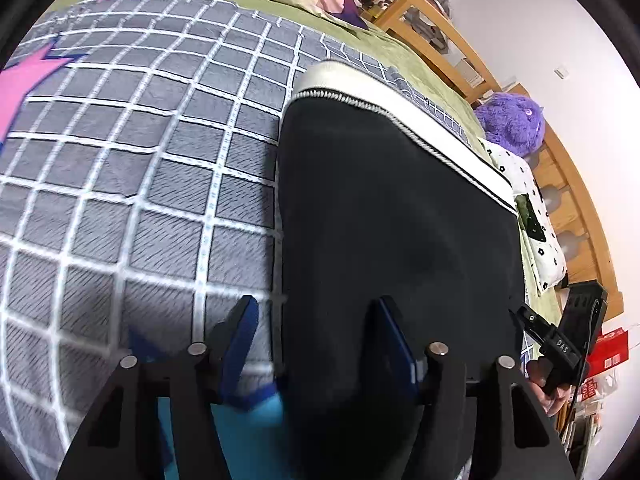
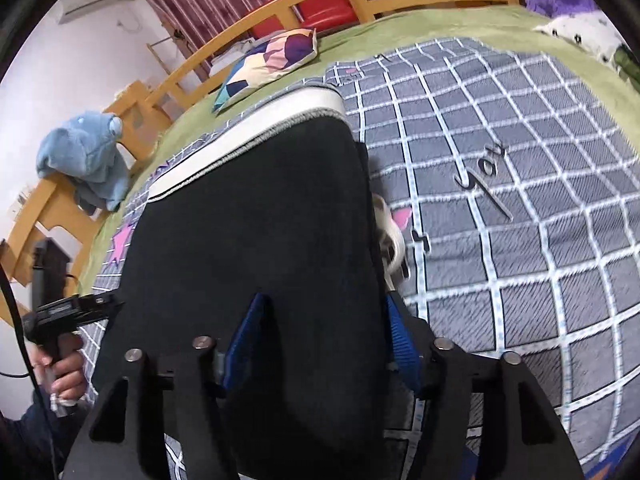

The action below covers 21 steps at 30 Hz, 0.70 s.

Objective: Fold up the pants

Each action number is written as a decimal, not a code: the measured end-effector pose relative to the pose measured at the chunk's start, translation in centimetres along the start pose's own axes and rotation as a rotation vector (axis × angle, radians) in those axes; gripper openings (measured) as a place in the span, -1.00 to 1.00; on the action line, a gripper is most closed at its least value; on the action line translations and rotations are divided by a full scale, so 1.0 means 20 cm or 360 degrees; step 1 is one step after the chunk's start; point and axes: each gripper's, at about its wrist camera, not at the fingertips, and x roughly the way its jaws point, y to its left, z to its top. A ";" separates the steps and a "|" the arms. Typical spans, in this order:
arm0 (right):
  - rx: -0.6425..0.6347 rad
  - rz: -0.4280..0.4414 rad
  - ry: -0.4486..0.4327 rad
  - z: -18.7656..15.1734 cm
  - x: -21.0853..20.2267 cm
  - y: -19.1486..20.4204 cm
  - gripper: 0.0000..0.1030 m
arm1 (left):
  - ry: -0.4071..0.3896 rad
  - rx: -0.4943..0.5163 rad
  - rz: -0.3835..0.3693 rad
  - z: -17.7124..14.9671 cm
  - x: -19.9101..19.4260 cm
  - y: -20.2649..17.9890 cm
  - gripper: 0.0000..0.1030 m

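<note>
Black pants (image 1: pixel 392 220) flat on grey checked quilt (image 1: pixel 132 168), white waistband (image 1: pixel 400 108) far end.
Left gripper (image 1: pixel 316 320) and right gripper (image 2: pixel 324 316) both spread, straddling opposite near-edge corners, gripping nothing.

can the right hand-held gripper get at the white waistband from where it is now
Probably yes. The right hand-held gripper sits open over the near end of the black pants, and the waistband lies at the far end with only flat fabric between. It would need to move forward across the pants.
</note>
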 end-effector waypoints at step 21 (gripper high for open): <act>0.0193 0.0246 -0.0121 0.11 -0.13 0.32 -0.69 | -0.0290 0.0076 -0.0130 0.28 -0.41 0.02 -0.79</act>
